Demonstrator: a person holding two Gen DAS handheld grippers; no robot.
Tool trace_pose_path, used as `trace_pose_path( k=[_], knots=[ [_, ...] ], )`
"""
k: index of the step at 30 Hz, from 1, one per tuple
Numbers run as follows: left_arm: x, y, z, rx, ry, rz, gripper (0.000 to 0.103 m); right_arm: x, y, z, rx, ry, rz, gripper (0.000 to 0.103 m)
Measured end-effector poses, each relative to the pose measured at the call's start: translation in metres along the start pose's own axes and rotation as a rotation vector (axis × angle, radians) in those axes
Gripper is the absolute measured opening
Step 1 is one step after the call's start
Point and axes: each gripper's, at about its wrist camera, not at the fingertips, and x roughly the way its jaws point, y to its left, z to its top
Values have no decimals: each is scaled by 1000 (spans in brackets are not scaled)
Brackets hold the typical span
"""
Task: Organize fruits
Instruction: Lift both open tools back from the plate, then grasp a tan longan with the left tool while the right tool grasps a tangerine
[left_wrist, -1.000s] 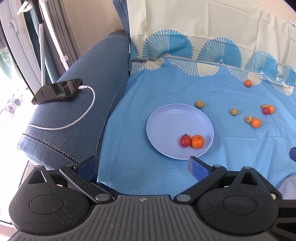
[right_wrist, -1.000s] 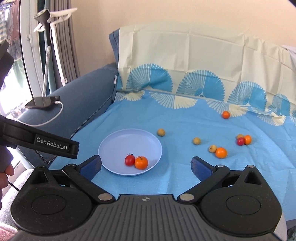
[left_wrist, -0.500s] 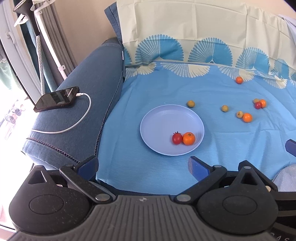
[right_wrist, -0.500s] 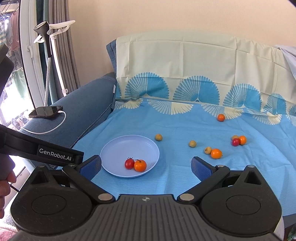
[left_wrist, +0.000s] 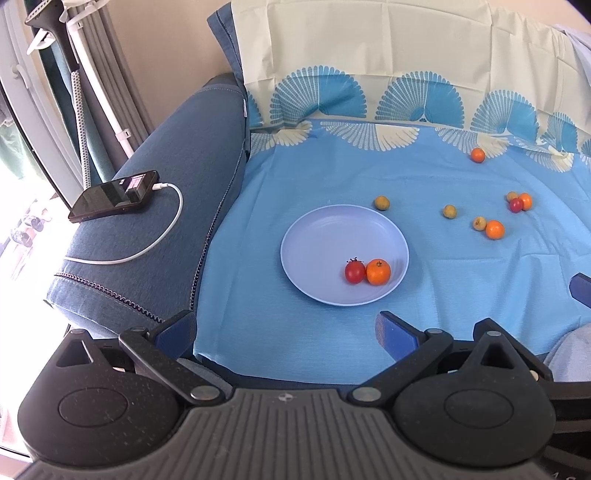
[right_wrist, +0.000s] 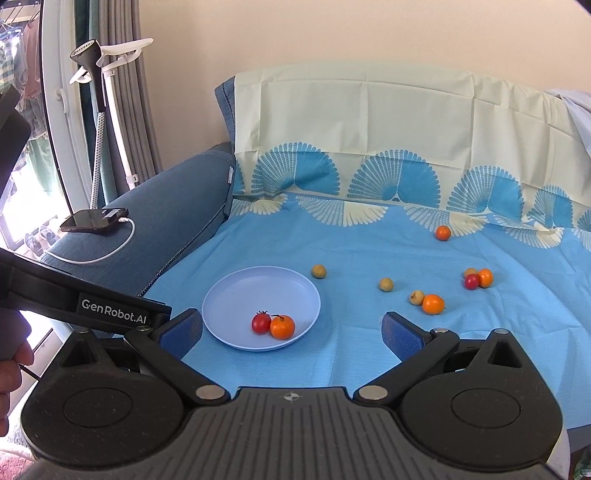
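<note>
A pale blue plate (left_wrist: 325, 236) (right_wrist: 236, 295) lies on the blue cloth and holds a red tomato (left_wrist: 354, 271) (right_wrist: 261, 322) touching an orange fruit (left_wrist: 378, 272) (right_wrist: 282, 326). Several small fruits lie loose to its right: a tan one (left_wrist: 381, 202) (right_wrist: 318, 271) by the rim, another tan one (left_wrist: 449, 211) (right_wrist: 386, 284), an orange one (left_wrist: 494, 229) (right_wrist: 433, 304), a red one (left_wrist: 516, 205) (right_wrist: 471, 281), and a far orange one (left_wrist: 477, 155) (right_wrist: 443, 233). My left gripper (left_wrist: 286, 328) and right gripper (right_wrist: 291, 330) are open, empty, near the sofa's front edge.
A phone (left_wrist: 113, 195) (right_wrist: 95, 219) on a white cable lies on the denim armrest at left. A garment steamer stand (right_wrist: 98, 110) is by the window. The cloth's cream part covers the backrest (right_wrist: 369, 118). The left gripper's body (right_wrist: 88, 302) shows at the right view's left.
Both grippers have drawn back and up from the plate, so plate and fruits look smaller and more of the backrest shows. No fruit has moved. Both stay open.
</note>
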Motion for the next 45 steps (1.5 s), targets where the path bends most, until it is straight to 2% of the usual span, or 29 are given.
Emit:
trace_pose_path(
  k=[20, 28, 34, 39, 45],
  knots=[
    [49, -19, 14, 32, 125, 10, 103, 40, -16, -8, 53, 90, 22, 102],
    [67, -36, 25, 57, 158, 2, 103, 59, -35, -12, 99, 125, 3, 102],
    [85, -58, 45, 72, 176, -25, 103, 74, -68, -17, 160, 129, -78, 102],
    [108, -87, 76, 89, 175, -70, 103, 91, -106, -22, 206, 125, -179, 102],
    [155, -142, 116, 148, 167, -115, 103, 129, -154, -26, 235, 103, -304, 102]
  ],
)
